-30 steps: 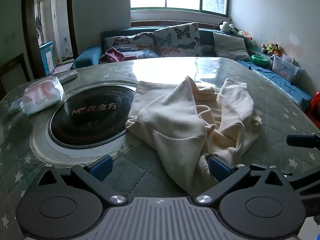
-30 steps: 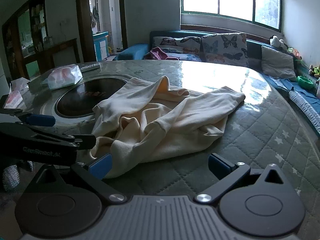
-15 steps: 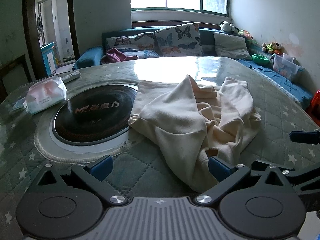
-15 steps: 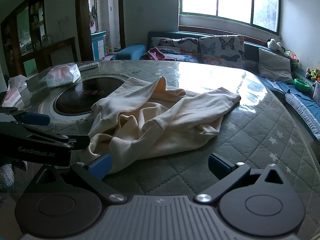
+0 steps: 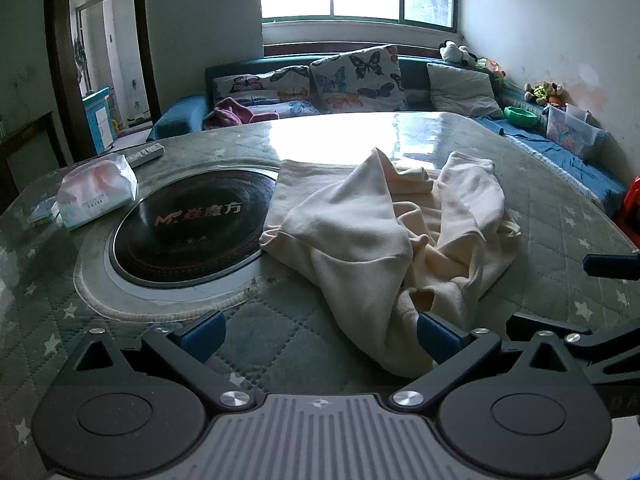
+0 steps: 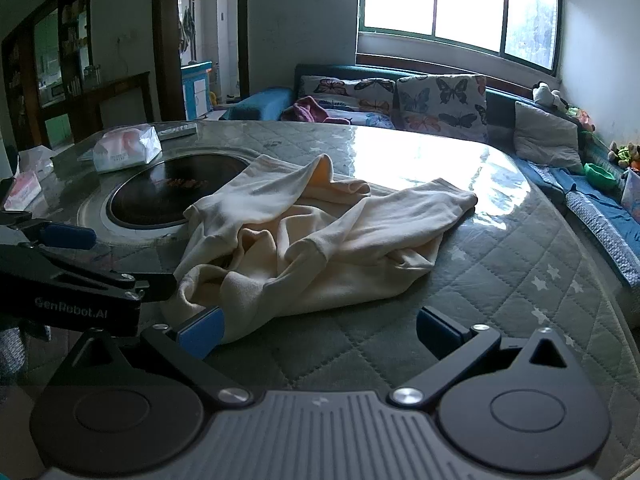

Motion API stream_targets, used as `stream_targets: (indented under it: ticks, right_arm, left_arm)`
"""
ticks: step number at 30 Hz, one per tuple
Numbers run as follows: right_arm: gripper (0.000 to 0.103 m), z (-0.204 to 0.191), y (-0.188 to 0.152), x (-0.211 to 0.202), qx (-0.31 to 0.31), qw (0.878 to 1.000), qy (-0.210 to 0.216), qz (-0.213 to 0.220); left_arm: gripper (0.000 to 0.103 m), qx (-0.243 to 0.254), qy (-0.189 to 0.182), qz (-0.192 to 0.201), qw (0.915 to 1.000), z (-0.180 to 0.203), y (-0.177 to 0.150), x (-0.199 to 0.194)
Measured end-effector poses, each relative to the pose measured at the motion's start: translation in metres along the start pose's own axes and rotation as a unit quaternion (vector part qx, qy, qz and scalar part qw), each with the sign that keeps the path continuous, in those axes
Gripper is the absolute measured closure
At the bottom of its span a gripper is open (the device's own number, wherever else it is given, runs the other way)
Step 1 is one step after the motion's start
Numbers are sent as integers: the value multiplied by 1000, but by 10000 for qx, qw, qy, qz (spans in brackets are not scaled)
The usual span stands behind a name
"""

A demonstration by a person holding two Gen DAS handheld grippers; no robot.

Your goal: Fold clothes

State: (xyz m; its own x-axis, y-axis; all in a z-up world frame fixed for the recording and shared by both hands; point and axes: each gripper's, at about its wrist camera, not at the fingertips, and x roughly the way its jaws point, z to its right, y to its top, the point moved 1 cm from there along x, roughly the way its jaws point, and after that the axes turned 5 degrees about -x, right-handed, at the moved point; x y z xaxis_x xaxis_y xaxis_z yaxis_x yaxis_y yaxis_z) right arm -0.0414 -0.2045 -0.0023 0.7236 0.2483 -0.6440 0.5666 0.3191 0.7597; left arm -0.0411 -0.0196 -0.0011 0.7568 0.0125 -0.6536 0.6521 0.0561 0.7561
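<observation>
A crumpled cream garment [image 5: 384, 232] lies in a heap on the round quilted table [image 5: 280, 344]; it also shows in the right wrist view [image 6: 320, 240]. My left gripper [image 5: 320, 334] is open and empty, just short of the garment's near edge, with its right pad beside the hanging fold. My right gripper [image 6: 318, 332] is open and empty, its left pad next to the garment's near corner. The right gripper shows at the right edge of the left wrist view [image 5: 600, 300], and the left gripper at the left of the right wrist view [image 6: 68, 272].
A black round hotplate [image 5: 192, 224] is set in the table left of the garment. A tissue pack [image 5: 96, 190] and a remote [image 5: 144, 156] lie beyond it. A sofa with butterfly cushions [image 5: 356, 80] stands behind the table.
Both grippers have drawn back a little from the garment and stay open. The garment has not moved.
</observation>
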Motion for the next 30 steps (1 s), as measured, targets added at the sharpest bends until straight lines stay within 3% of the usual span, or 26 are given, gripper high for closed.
stream_targets:
  ticks: [16,30]
  right_arm:
    - [0,1,1,-1,-30,10000,-2,7]
    - [0,19,15,10,-4,10000,53,30]
  left_arm:
    - [0,45,36,-38,10000,2,0,1]
    - [0,171,-23,82,9998,-1,26,11]
